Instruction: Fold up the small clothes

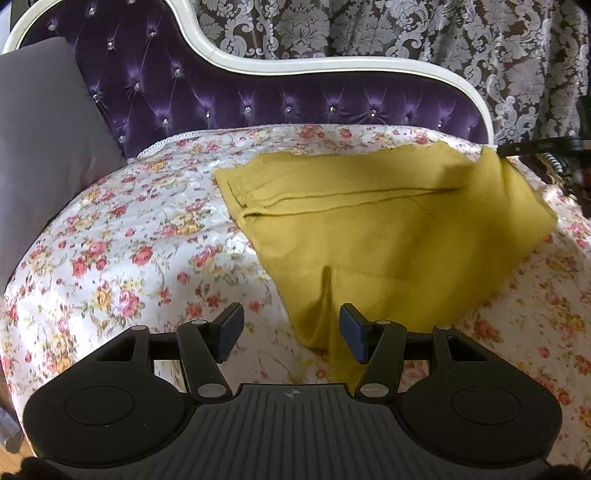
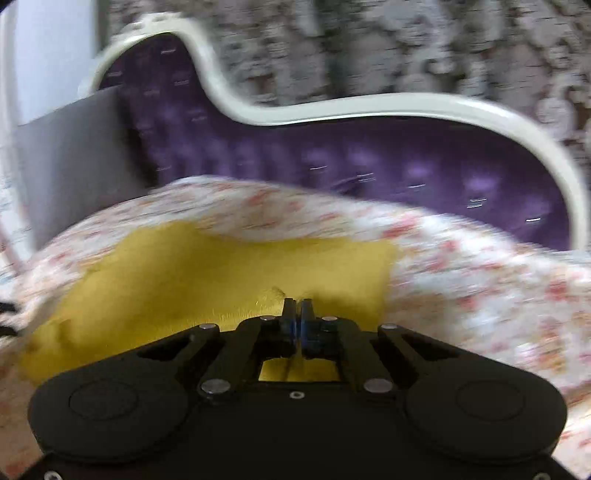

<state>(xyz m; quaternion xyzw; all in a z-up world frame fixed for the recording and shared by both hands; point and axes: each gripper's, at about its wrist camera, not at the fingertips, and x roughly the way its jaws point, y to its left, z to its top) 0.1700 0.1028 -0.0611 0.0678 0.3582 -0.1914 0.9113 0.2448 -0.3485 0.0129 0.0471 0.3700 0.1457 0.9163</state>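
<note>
A mustard-yellow garment [image 1: 384,236] lies on the floral cover [image 1: 129,240]. Its far right edge is lifted. My left gripper [image 1: 291,332] is open over the garment's near corner, fingers on either side of a fold, holding nothing. In the left wrist view my right gripper [image 1: 517,149] shows at the far right, at the garment's raised edge. In the blurred right wrist view my right gripper [image 2: 298,314] is shut on the edge of the yellow garment [image 2: 207,273].
A purple tufted sofa back [image 1: 229,96] with a white frame rises behind the floral cover. A grey cushion [image 1: 40,140] leans at the left. Patterned curtains [image 1: 406,29] hang behind. The cover's edge drops off near the left gripper.
</note>
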